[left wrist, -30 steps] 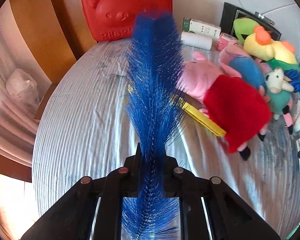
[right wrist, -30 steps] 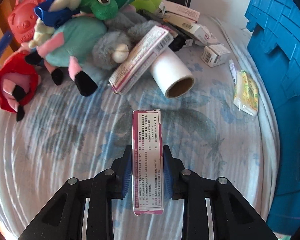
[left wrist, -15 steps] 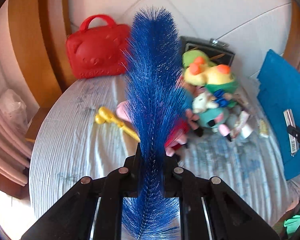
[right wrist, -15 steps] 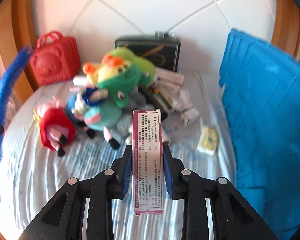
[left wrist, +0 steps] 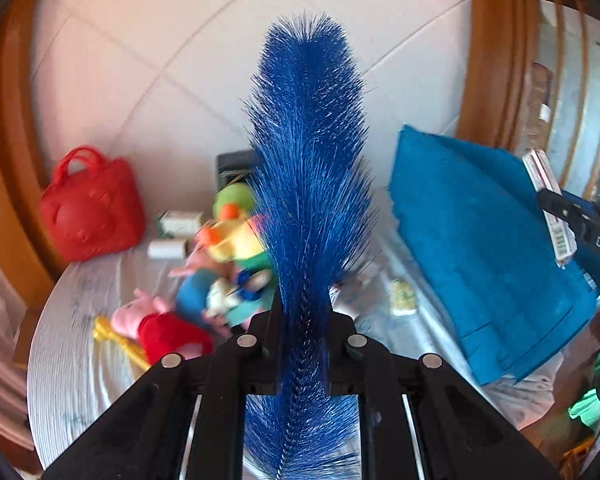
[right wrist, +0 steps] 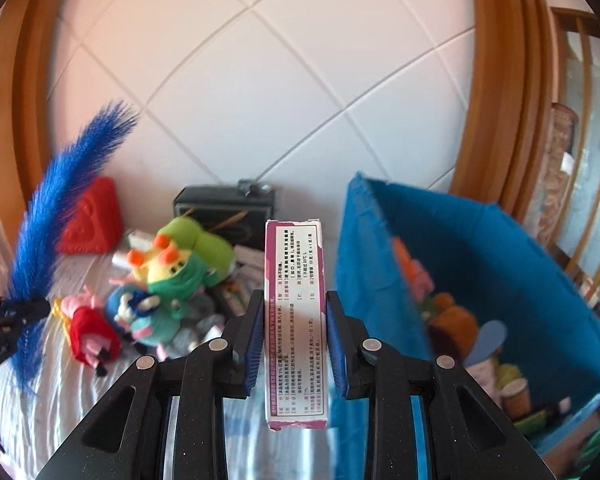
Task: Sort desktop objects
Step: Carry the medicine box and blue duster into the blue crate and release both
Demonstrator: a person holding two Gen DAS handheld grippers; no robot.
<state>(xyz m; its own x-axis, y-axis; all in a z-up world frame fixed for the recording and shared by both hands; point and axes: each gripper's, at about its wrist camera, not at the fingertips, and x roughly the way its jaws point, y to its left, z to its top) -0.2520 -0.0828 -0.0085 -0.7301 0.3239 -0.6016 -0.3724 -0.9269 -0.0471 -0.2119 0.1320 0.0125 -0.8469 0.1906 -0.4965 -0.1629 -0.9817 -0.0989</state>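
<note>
Two grippers loaded, both raised above the bed.

I see my left gripper clamped on the blue feather duster, my right gripper clenched on the pink-edged carton (printed side up); beyond lie the plush toys, with the blue bin at right.

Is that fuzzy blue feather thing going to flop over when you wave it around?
Probably only a little. The blue brush stands straight up out of the left gripper, so it likely has a stiff core. In the right wrist view its tip curves, so it may sway. Its thin bristles look soft and light, and should bend if pushed.
</note>
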